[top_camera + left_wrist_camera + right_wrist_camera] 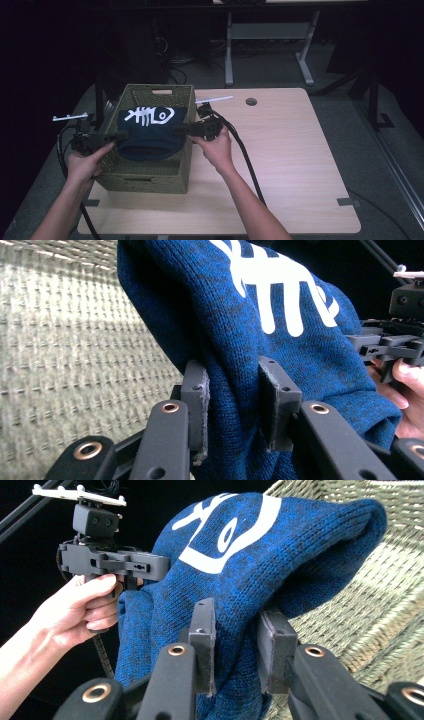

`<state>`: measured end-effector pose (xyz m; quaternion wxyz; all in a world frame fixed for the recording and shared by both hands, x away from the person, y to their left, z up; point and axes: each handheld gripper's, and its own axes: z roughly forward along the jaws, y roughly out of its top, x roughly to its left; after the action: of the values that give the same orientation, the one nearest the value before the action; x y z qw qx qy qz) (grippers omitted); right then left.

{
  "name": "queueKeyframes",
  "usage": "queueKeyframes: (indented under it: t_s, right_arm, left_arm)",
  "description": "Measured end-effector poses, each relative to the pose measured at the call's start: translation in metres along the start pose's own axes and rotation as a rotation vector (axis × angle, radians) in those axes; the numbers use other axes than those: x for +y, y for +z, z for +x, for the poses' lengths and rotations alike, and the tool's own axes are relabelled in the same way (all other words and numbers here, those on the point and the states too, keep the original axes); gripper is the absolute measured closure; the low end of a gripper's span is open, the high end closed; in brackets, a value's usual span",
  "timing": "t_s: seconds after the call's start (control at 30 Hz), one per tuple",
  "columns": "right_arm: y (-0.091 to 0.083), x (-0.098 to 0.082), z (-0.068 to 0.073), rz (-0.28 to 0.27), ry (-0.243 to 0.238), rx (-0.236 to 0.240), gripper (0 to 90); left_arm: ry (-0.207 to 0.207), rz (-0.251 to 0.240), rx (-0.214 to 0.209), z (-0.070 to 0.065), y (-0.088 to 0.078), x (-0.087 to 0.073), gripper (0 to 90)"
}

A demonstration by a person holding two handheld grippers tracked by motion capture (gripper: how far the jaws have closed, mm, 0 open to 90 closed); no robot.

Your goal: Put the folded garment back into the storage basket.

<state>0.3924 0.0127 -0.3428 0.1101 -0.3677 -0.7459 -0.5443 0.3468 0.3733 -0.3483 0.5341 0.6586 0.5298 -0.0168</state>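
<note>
Between the fingers: a blue knitted garment (150, 132) is held stretched over the open top of a woven basket (145, 177), 1 side gripped by each gripper.

Left fingers: the left gripper (232, 407) is seen clamped on a thick fold of the knit; the fabric is pinched between the 2 pads (200, 405), with cloth bulging above and below them.

Right fingers: the right gripper (235, 650) is likewise closed on a bunched fold of the same garment, the knit pressed between its 2 pads (206, 645).

Reason for the hold: 2 opposite edges are judged to be gripped so that the garment can be kept spread and level rather than left to droop in a heap; held this way it can be lowered squarely into the basket.

Basket relative to the fingers: the weave lies just beyond and below both pairs of fingers; the left gripper (107, 137) is placed at 1 rim and the right gripper (187, 131) at the opposite rim.

Garment's look: a dark blue, flecked knit of medium weight is shown, with a white fish-skeleton print (149, 116) on the upper face. The cloth sags in a rounded pouch between the 2 grips.

Depth in the basket: whether the sagging middle touches the basket's floor cannot be told.

Surface: a pale wood-look surface (290, 150) carries the basket near its left edge.
</note>
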Motion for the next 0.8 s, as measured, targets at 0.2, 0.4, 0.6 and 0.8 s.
queueKeyframes:
  t_s: [0.2,0.4,0.6,0.8]
  right_arm:
    - [0.012,-0.003,-0.002,0.012,0.0,0.001,72.0]
    - [0.022,-0.005,-0.004,0.025,0.021,-0.002,72.0]
    - [0.036,-0.011,-0.006,0.057,0.021,-0.01,71.8]
    - [0.043,-0.014,-0.008,0.074,0.018,-0.02,71.7]
  left_arm:
    - [-0.006,0.015,0.021,0.007,-0.002,-0.001,68.6]
    - [-0.022,0.03,0.045,0.015,-0.004,-0.004,68.5]
    - [-0.034,0.059,0.065,0.022,-0.005,-0.007,68.3]
    - [-0.029,0.081,0.091,0.025,-0.006,-0.007,68.2]
